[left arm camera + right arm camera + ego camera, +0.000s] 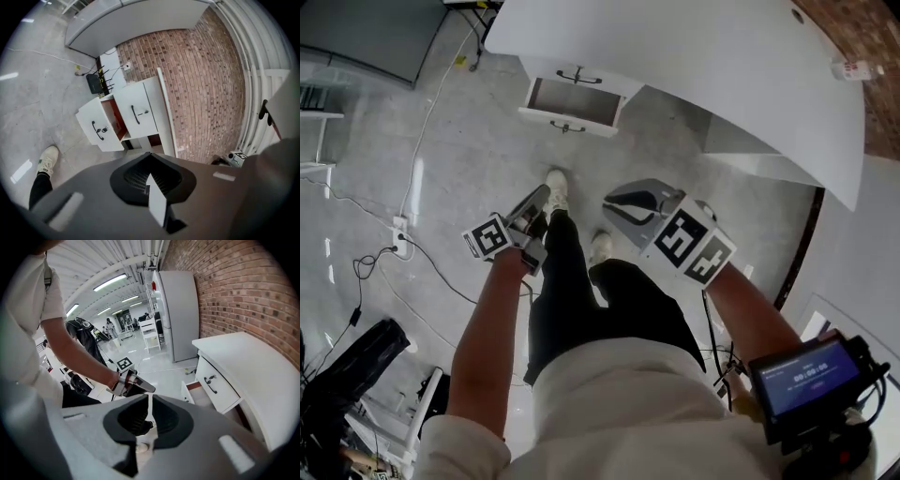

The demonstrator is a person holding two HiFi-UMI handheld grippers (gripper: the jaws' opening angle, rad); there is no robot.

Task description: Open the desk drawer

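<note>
Both hand-held grippers are clear of the target. The left hand-held gripper (539,199) has its jaws together with nothing between them. The right hand-held gripper (611,202) is the same: jaws pressed together on nothing, with only a thin seam showing in the right gripper view. They hang side by side over the floor (469,159), near the person's shoes (558,178), with their tips pointing far, toward the white counter (722,56).

The drawer (572,101) stands open at the counter's left end. It lies far of both grippers and well apart from them, no contact. Its white front panel carries a dark handle (567,127) and faces the person.

In the left gripper view the open drawer (101,125) shows a reddish inner side. It sits beside the upper drawer (136,112), which is flush with the counter body.

In the right gripper view the open drawer (200,396) is low, with the upper drawer (216,383) just above it. The left hand-held gripper (149,390) also shows there, near left.

A small bottle (853,68) stands on the counter at far right.
</note>
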